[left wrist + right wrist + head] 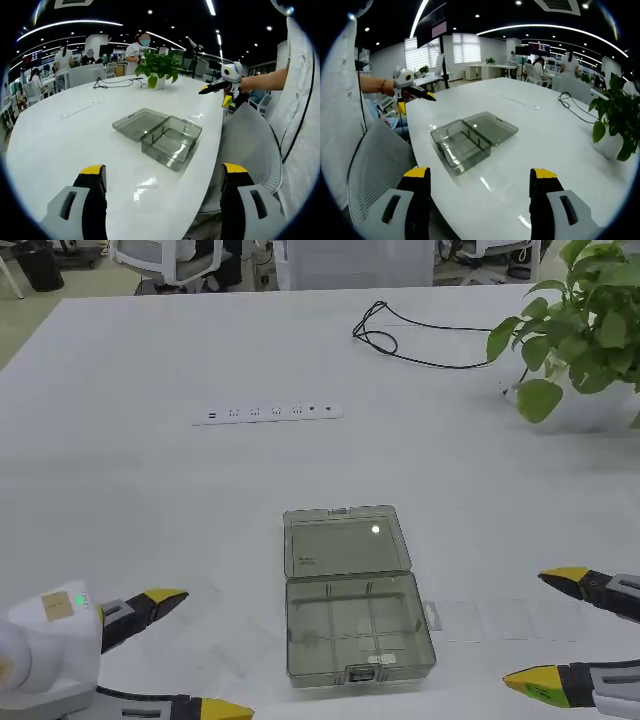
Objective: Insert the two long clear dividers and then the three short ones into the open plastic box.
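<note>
Clear dividers (500, 620) beside the box (320, 672) too faint to count; plant (580, 320) cut by right edge, left gripper (215, 652) by the bottom edge.

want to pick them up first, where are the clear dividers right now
In the head view the clear dividers lie flat on the white table just right of the open plastic box, in front of the right gripper.
</note>
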A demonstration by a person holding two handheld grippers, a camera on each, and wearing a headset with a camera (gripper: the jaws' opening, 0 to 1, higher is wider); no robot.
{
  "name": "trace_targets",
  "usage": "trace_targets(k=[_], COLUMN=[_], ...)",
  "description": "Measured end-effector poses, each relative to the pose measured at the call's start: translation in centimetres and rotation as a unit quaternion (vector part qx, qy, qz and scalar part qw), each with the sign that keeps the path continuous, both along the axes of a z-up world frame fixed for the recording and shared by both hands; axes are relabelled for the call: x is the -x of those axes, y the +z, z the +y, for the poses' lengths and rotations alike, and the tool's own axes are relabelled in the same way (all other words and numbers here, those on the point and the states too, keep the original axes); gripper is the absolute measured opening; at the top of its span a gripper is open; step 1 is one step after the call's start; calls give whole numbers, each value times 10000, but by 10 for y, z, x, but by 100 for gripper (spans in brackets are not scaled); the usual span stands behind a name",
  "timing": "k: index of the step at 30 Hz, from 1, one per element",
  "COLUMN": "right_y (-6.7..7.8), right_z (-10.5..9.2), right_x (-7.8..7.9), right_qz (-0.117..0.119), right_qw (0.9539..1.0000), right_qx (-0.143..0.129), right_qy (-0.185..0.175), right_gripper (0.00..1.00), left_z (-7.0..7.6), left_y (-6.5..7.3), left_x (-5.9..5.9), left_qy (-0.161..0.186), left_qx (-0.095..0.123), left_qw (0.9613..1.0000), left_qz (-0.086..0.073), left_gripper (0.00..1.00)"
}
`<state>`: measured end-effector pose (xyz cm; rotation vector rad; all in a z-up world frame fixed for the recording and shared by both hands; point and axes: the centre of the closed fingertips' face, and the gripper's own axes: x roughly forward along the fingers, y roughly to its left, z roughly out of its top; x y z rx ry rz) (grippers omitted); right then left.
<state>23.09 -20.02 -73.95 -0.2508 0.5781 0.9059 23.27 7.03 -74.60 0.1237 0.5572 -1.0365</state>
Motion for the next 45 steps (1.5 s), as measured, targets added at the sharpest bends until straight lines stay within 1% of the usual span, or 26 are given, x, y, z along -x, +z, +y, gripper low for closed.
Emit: trace_targets(k=[7, 13, 18, 31, 45], right_y=[1, 2, 0, 2, -2], right_z=[0, -1, -5, -2, -7], right_x=[0, 0, -1, 0, -4], right_qz=[-17, -24, -27, -28, -15], right_qw=[10000, 10000, 10000, 10000, 10000], right_qx=[-1, -6, -7, -4, -9], right_qy=[-3, -16, -34, -20, 7], right_gripper=[82, 81, 81, 81, 81], left_z=[0, 1, 1, 3, 5], left_y=[0, -1, -2, -1, -1], left_x=[-1, 0, 0, 0, -1], left_qy=[-19, -46, -51, -39, -39], left_qx=[-7, -73, -78, -77, -107], left_qw=[10000, 10000, 10000, 10000, 9999], left_qz=[-7, -20, -15, -26, -26], left_gripper=[96, 96, 96, 96, 96])
